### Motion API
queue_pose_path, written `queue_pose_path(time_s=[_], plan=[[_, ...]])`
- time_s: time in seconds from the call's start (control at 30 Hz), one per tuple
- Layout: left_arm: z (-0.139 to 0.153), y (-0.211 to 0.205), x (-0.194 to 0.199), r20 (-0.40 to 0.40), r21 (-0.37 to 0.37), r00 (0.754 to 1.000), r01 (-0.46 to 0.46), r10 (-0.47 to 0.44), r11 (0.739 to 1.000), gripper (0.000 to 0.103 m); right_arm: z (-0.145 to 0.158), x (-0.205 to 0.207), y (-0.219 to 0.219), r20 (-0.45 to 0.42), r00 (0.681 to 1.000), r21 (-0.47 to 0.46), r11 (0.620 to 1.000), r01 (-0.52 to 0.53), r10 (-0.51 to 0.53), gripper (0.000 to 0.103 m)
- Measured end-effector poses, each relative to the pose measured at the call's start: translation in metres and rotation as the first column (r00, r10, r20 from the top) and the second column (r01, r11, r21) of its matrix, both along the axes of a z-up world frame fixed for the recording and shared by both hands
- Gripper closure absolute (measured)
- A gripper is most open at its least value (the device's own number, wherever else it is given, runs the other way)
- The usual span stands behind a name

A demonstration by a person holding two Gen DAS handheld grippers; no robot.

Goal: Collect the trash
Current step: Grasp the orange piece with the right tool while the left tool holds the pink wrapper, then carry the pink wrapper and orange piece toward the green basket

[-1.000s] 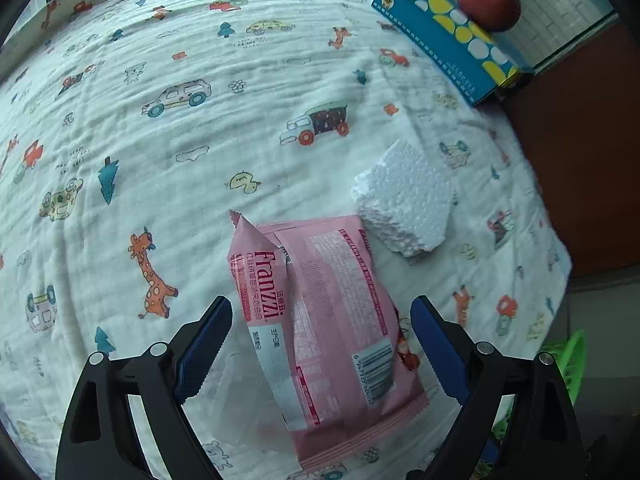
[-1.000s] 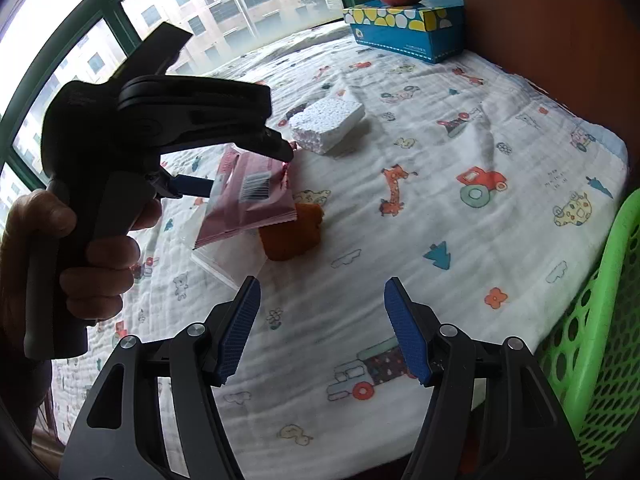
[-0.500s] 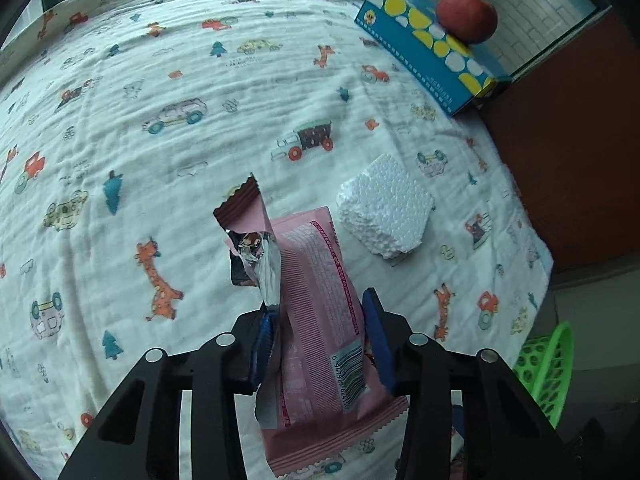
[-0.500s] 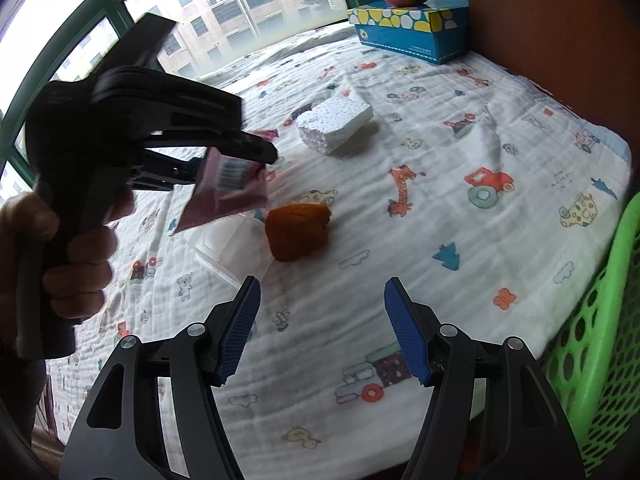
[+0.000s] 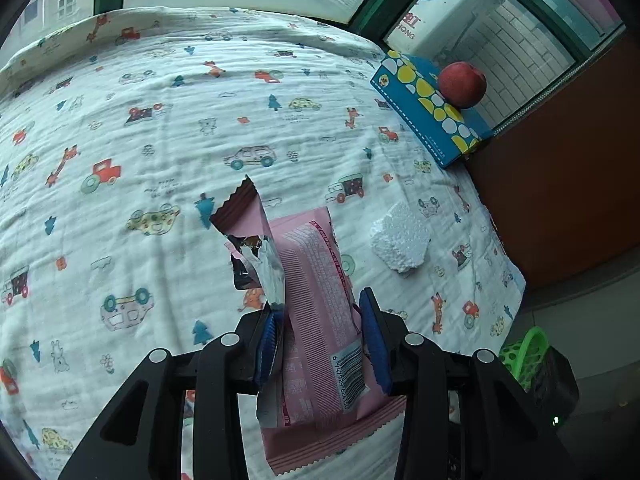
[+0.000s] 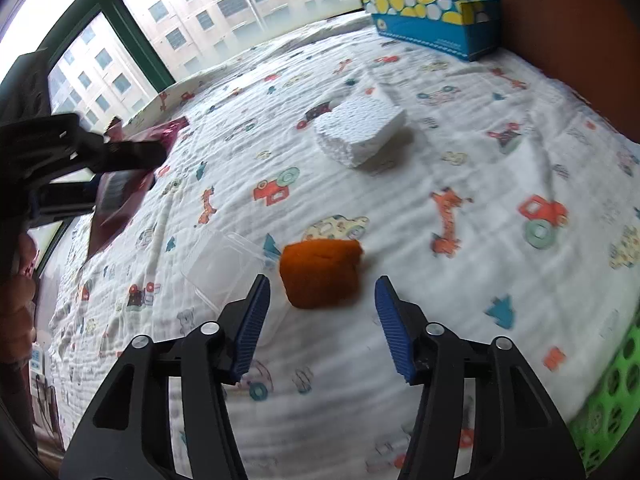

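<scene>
Pink wrapper [image 5: 316, 312] hangs clamped in the left gripper [image 5: 320, 332], lifted off the blanket [image 5: 160, 152]; being thin and torn, it could slip. Right gripper [image 6: 320, 320], jaws just narrowing yet empty, nears the orange lump [image 6: 320, 272]; it could nudge the lump away

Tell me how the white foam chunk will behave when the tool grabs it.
The white foam chunk is probably very light for its bulk. Its beaded, broken-looking edges suggest it may crumble under a hard squeeze. Lying flat on the blanket, it seems unlikely to roll.
</scene>
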State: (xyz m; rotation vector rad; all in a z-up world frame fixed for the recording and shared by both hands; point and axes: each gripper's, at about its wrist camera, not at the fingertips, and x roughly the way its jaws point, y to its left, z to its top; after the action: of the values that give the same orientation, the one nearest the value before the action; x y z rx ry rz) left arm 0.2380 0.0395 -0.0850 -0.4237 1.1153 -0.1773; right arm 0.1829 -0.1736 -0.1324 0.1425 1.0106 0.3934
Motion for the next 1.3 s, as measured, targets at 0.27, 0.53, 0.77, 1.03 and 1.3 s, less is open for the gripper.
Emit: queue_pose_path(time_s=[0.27,0.53,0.77,1.03,1.3], plan=[[-0.002,0.011,-0.010,0.004,0.009,1.000,-0.004,0.004,1.000,0.065,-0.005,0.007,0.008,0.017,1.000,-0.052,0.999,-0.004,0.005,0.059],[0.001,0.003,-0.019,0.015,0.011,1.000,0.017,-0.017,1.000,0.065,0.005,-0.011,-0.003,0.028,0.999,-0.049,0.999,0.017,-0.016,0.064],[0.011,-0.021,-0.030,0.036,0.003,0.997,0.068,-0.068,0.998,0.065,0.031,-0.041,-0.023,0.069,0.996,-0.037,0.998,0.054,-0.051,0.065],[0.027,-0.060,-0.046,0.064,-0.006,0.989,0.136,-0.135,0.991,0.065,0.060,-0.079,-0.055,0.123,0.986,-0.025,0.993,0.119,-0.115,0.065],[0.045,-0.108,-0.062,0.099,-0.016,0.970,0.224,-0.222,0.974,0.065,0.083,-0.115,-0.095,0.177,0.968,-0.017,0.982,0.187,-0.181,0.065]])
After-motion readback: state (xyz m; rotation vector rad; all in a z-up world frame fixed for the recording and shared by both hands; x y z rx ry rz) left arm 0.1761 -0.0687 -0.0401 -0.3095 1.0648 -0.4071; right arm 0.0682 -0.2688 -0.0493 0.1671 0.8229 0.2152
